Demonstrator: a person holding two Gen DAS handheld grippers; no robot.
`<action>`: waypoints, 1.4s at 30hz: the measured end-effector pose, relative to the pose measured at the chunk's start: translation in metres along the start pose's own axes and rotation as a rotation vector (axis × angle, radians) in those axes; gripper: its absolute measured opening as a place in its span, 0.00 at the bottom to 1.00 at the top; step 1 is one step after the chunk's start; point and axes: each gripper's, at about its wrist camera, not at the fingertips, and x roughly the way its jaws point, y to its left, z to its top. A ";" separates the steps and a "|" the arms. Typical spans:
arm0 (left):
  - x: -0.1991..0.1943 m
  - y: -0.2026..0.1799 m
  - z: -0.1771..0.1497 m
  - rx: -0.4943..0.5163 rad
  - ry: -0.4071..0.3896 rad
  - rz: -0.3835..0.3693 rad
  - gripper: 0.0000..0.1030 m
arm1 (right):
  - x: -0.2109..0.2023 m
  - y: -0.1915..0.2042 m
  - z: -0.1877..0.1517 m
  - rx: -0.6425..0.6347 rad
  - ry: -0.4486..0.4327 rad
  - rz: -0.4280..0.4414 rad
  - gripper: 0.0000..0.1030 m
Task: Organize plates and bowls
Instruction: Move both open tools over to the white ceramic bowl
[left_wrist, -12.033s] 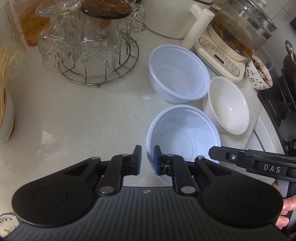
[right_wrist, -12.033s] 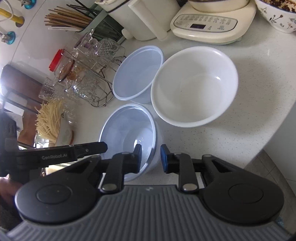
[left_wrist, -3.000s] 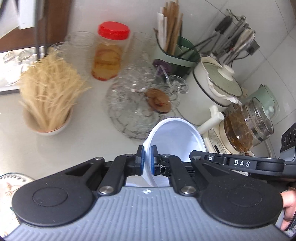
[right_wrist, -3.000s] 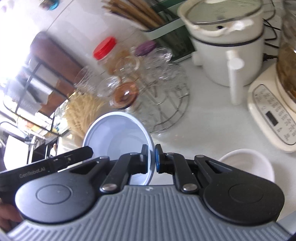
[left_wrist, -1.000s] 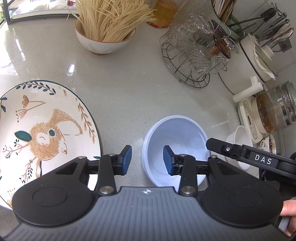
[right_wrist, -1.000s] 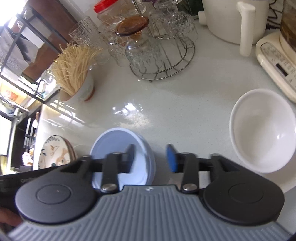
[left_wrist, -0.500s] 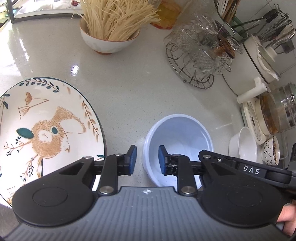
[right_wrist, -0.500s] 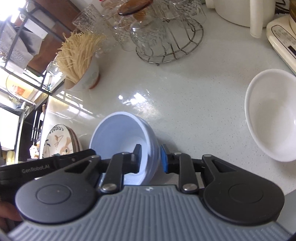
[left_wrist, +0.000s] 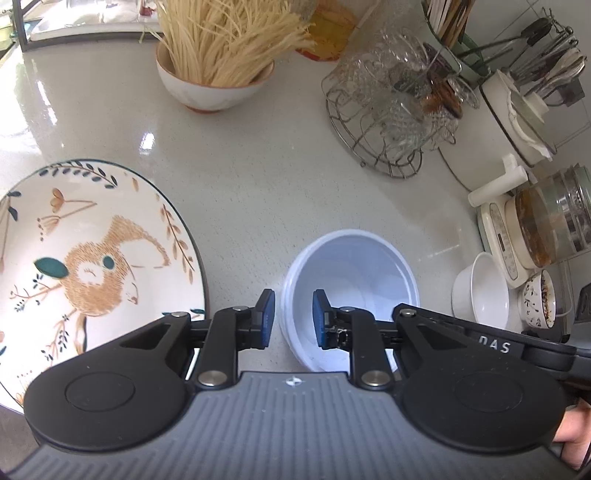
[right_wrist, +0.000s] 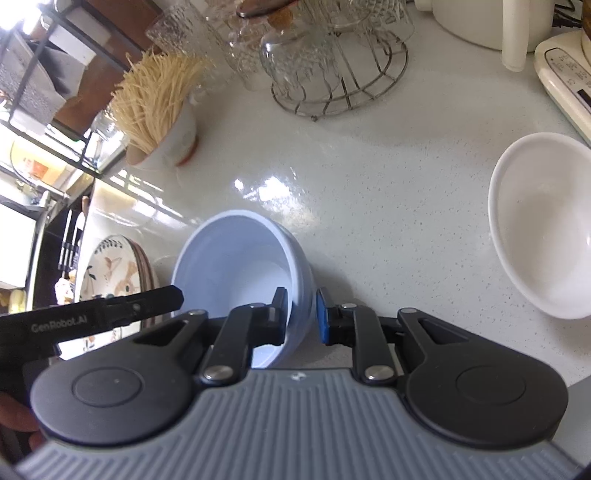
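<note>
The pale blue bowl (left_wrist: 351, 280) stands on the worktop (left_wrist: 258, 192) beside the rabbit-patterned plate (left_wrist: 92, 258). The left hand-held gripper (left_wrist: 289, 319) straddles its near rim, blue pads apart. The right hand-held gripper (right_wrist: 301, 314) brackets the opposite wall, not visibly clamped. A white bowl (right_wrist: 543, 229) sits well apart.

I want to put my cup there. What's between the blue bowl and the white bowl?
Nothing: between the blue bowl and the white bowl there is only bare speckled countertop, seen in the right wrist view.
</note>
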 end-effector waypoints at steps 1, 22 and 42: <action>-0.001 0.000 0.001 0.004 -0.001 0.003 0.24 | -0.002 0.000 0.001 -0.002 -0.009 0.000 0.19; -0.064 -0.045 0.018 0.211 -0.169 0.007 0.24 | -0.072 0.024 0.017 -0.114 -0.245 -0.056 0.19; -0.119 -0.107 0.049 0.479 -0.287 -0.137 0.25 | -0.157 0.040 0.014 -0.032 -0.525 -0.125 0.19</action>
